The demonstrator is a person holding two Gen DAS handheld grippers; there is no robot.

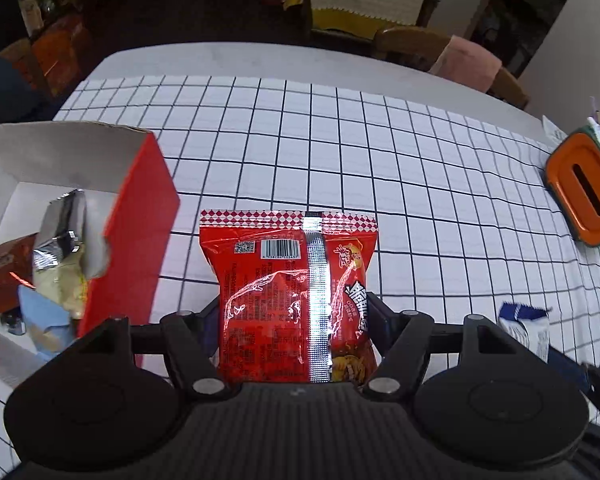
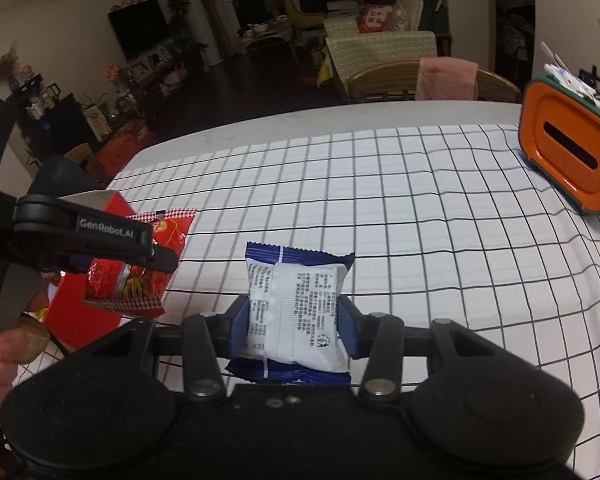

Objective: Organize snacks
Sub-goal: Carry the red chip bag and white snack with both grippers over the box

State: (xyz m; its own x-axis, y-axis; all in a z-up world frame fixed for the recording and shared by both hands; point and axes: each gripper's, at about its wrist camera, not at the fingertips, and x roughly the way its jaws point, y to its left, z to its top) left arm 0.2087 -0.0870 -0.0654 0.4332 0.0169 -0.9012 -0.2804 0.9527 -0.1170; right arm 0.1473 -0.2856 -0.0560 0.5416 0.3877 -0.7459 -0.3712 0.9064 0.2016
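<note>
The left gripper (image 1: 296,320), clamped on a red snack packet (image 1: 288,292) just right of the open red box (image 1: 132,240), is nearer it than the right gripper (image 2: 294,320), closed on a blue-and-white packet (image 2: 296,312) farther right.

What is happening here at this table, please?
A person is sorting snacks with a gripper in each hand. The left gripper is shut on a red snack packet, next to an open red box that already holds other packets. The right gripper is shut on a blue and white packet above the checked tablecloth. Neither packet is in the box yet.
</note>
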